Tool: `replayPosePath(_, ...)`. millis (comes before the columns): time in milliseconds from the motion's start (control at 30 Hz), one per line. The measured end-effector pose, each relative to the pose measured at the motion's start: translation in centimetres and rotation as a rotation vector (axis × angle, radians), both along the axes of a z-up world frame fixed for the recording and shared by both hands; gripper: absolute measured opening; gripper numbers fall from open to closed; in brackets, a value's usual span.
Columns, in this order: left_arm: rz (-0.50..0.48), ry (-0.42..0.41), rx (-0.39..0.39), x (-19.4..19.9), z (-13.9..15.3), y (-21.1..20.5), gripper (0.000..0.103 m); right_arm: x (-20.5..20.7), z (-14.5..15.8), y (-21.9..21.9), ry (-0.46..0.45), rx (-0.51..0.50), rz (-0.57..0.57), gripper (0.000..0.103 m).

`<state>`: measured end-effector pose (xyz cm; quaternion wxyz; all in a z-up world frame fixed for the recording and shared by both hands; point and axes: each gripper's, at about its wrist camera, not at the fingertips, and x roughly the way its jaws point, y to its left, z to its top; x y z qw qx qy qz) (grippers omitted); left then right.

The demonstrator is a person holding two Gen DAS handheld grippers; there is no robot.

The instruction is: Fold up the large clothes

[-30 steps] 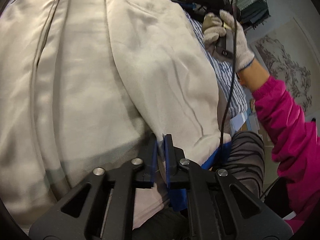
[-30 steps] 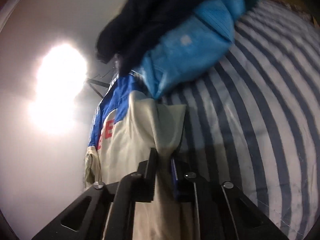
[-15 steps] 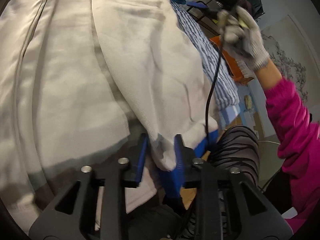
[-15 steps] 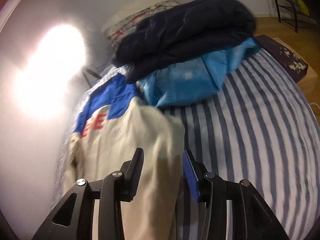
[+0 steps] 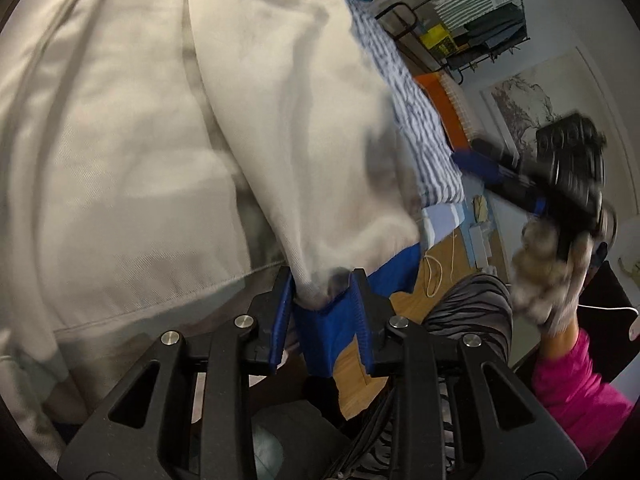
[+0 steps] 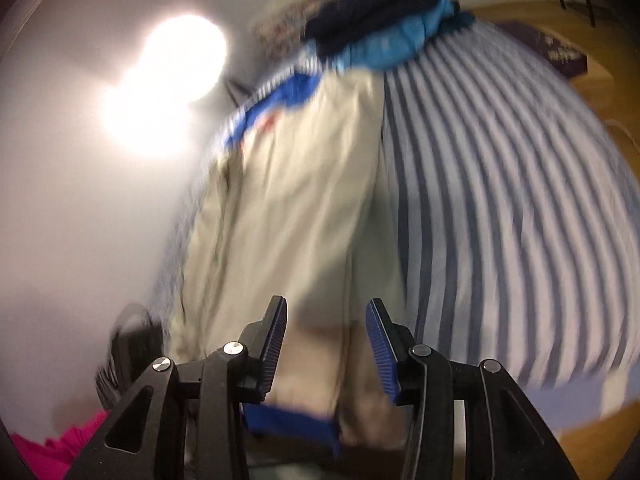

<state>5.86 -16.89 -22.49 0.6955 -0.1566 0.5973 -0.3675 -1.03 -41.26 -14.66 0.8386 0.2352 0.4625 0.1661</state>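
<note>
A large cream jacket (image 5: 140,152) with blue trim lies lengthwise on the striped bed (image 6: 500,200); it also shows in the right wrist view (image 6: 288,208). One cream panel is folded over the body. My left gripper (image 5: 322,280) is open, with the jacket's blue hem (image 5: 320,332) lying loose between its fingers at the near bed edge. My right gripper (image 6: 326,320) is open and empty, above the jacket's near end. It also shows in the left wrist view (image 5: 520,180), held off the bed to the right.
A pile of dark navy and light blue folded clothes (image 6: 384,28) and a patterned pillow sit at the bed's far end. A bright lamp (image 6: 168,84) glares on the wall at left. An orange box (image 5: 444,108) and a clothes rack (image 5: 480,36) stand beside the bed.
Both grippers have opened and let go of the jacket panel, which now lies folded over the body. The right gripper has pulled back from the far end toward the near edge.
</note>
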Motion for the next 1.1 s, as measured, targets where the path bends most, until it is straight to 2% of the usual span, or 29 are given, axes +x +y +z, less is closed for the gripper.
replayPosePath(100,0.004,0.032,-0.021,0.7,-0.5,-0.3,0.015,-0.8,-3.2,1.6,0.076,-0.014,0.025,0.045)
replayPosePath(200,0.001,0.033,-0.019,1.0,-0.6,-0.5,0.013,-1.1,-5.4,2.3,0.138,-0.014,0.035,0.045)
replayPosePath(300,-0.001,0.02,-0.011,0.9,-0.5,-0.9,0.012,-1.0,-6.4,3.1,0.149,-0.035,0.061,0.045)
replayPosePath(333,0.0,0.019,-0.013,0.9,-0.6,-0.8,0.012,-0.9,-6.3,3.3,0.144,-0.029,0.071,0.04)
replayPosePath(367,0.002,0.018,-0.012,0.8,-0.4,-0.8,0.01,-1.0,-6.3,3.4,0.139,-0.016,0.082,0.021)
replayPosePath(400,0.003,0.015,-0.01,0.7,-0.3,-0.8,0.009,-0.9,-6.2,3.5,0.139,0.009,0.097,0.009)
replayPosePath(467,0.002,0.011,-0.016,0.2,0.0,-0.6,0.008,-1.0,-5.6,3.7,0.113,-0.005,0.102,0.002)
replayPosePath(600,-0.018,-0.019,-0.054,-0.7,1.3,-1.0,0.007,-1.9,-3.3,3.4,0.058,-0.049,0.091,0.0)
replayPosePath(700,-0.045,-0.04,-0.044,-0.8,1.1,-2.2,0.007,-2.4,-1.7,2.5,0.036,-0.073,0.083,0.0)
replayPosePath(767,-0.047,-0.021,-0.024,-0.5,0.1,-2.8,0.007,-2.3,-1.9,2.0,0.047,-0.118,0.077,0.0)
replayPosePath(867,-0.064,-0.038,0.022,-0.8,-0.5,-3.0,0.007,-1.7,-4.3,2.1,0.114,-0.17,0.075,0.0)
replayPosePath(967,-0.084,-0.095,0.06,-1.1,0.5,-2.7,0.007,-1.4,-5.6,2.5,0.136,-0.172,0.107,0.005)
replayPosePath(1033,-0.083,-0.131,0.08,-1.5,1.2,-2.4,0.008,-1.5,-4.8,2.3,0.1,-0.183,0.09,0.027)
replayPosePath(1067,-0.084,-0.147,0.08,-1.8,1.5,-2.3,0.008,-1.7,-4.3,2.1,0.07,-0.203,0.071,0.047)
replayPosePath(1100,-0.085,-0.159,0.084,-2.0,1.8,-2.1,0.011,-1.8,-3.7,1.9,0.04,-0.217,0.054,0.053)
